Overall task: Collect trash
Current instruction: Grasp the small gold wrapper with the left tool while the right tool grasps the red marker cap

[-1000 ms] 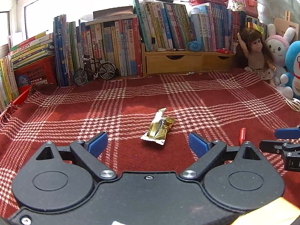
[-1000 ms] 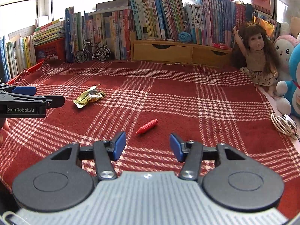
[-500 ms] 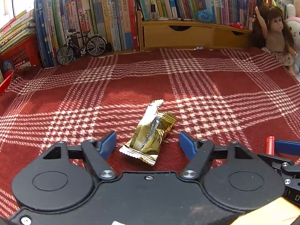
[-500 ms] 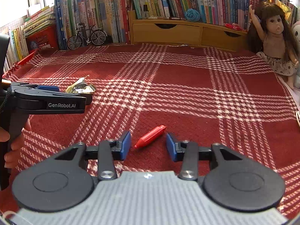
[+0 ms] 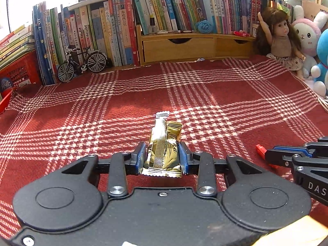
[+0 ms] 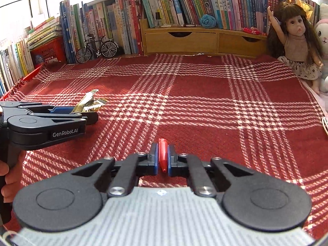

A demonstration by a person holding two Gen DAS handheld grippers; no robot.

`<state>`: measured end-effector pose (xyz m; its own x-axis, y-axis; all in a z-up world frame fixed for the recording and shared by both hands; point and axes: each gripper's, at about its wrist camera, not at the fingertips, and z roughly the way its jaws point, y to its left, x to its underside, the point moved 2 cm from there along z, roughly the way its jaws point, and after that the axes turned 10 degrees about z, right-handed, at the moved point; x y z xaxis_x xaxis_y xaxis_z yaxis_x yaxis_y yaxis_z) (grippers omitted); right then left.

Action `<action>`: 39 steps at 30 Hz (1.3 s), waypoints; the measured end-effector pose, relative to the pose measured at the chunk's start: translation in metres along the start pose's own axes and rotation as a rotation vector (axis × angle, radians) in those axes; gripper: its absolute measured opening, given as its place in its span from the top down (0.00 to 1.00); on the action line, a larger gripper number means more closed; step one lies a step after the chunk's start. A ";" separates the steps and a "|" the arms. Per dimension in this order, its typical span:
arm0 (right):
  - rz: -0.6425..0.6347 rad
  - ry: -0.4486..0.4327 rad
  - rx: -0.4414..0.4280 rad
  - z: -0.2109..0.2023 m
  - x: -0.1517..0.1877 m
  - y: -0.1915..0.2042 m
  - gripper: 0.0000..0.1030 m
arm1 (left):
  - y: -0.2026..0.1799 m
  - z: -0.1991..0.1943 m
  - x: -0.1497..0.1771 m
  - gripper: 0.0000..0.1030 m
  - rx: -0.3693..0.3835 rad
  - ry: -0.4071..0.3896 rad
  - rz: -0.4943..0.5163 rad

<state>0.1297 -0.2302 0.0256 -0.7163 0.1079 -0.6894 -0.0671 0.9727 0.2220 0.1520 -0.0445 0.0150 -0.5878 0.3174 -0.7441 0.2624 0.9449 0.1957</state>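
My left hand-held gripper point(image 5: 162, 157) is clamped on the gold wrapper point(image 5: 164, 147), blue pads pressing both its sides, wrapper pointing away toward the books; seen from the right wrist view, the left hand-held gripper point(image 6: 82, 110) sits low over the red plaid cloth point(image 6: 205, 94) near its left edge, gold wrapper point(image 6: 90, 102) sticking out past the tips; I cannot tell whether the wrapper touches the cloth; my right hand-held gripper point(image 6: 163, 156) is closed narrow on the red cap point(image 6: 163, 153), cap lengthwise between the pads, near the front edge of the cloth; in the left view the right hand-held gripper point(image 5: 268, 153) shows at the right with the red cap point(image 5: 260, 149) tip poking out; along the back edge: row of books point(image 5: 164, 10), wooden drawer shelf point(image 5: 184, 47), model bicycle point(image 5: 82, 63); doll point(image 6: 297, 41) at the back right corner; fingers point(image 6: 10, 176) on the left handle.
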 end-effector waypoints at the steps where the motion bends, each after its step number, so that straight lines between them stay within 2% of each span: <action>1: 0.001 -0.002 -0.003 -0.002 0.000 0.000 0.88 | 0.001 -0.007 0.001 0.68 0.002 -0.010 0.001; 6: 0.015 -0.005 -0.033 -0.016 0.004 0.000 0.88 | 0.009 -0.037 0.011 0.68 0.027 -0.038 0.002; 7: 0.007 -0.001 -0.034 -0.018 0.005 0.000 0.83 | 0.010 -0.042 0.014 0.68 0.031 -0.039 0.001; 8: -0.005 0.005 -0.031 -0.019 0.006 0.001 0.69 | 0.012 -0.045 0.016 0.68 0.032 -0.040 0.000; 11: -0.041 0.032 -0.001 -0.013 0.007 -0.001 0.50 | 0.016 -0.054 0.021 0.68 0.039 -0.041 -0.011; 14: -0.055 0.037 0.103 0.000 0.005 -0.009 0.49 | 0.019 -0.058 0.024 0.68 0.038 -0.045 -0.021; 17: 0.020 0.023 0.236 0.007 -0.002 -0.028 0.49 | 0.023 -0.060 0.026 0.68 0.038 -0.046 -0.034; 19: 0.039 0.003 0.283 0.005 -0.004 -0.034 0.49 | 0.025 -0.059 0.027 0.68 0.038 -0.046 -0.043; 21: 0.043 -0.006 0.283 0.001 -0.004 -0.035 0.49 | 0.027 -0.059 0.028 0.68 0.035 -0.049 -0.048; 23: 0.060 0.000 0.245 -0.004 -0.004 -0.036 0.49 | 0.028 -0.056 0.029 0.68 0.031 -0.048 -0.055; 28: 0.209 0.105 0.089 -0.004 -0.012 -0.038 0.40 | 0.032 -0.051 0.031 0.68 0.039 -0.033 -0.078; 30: 0.284 0.137 0.058 0.001 -0.019 -0.038 0.40 | 0.033 -0.050 0.031 0.68 0.040 -0.036 -0.081; 32: 0.310 0.153 0.065 0.007 -0.026 -0.034 0.38 | 0.034 -0.049 0.031 0.68 0.042 -0.037 -0.084; 39: 0.266 0.188 0.164 0.030 -0.037 -0.017 0.38 | 0.036 -0.046 0.031 0.68 0.046 -0.042 -0.100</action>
<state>0.1784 -0.2448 0.0267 -0.8098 0.3371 -0.4802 0.2404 0.9372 0.2525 0.1075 0.0035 0.0283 -0.5804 0.2167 -0.7850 0.2388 0.9668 0.0904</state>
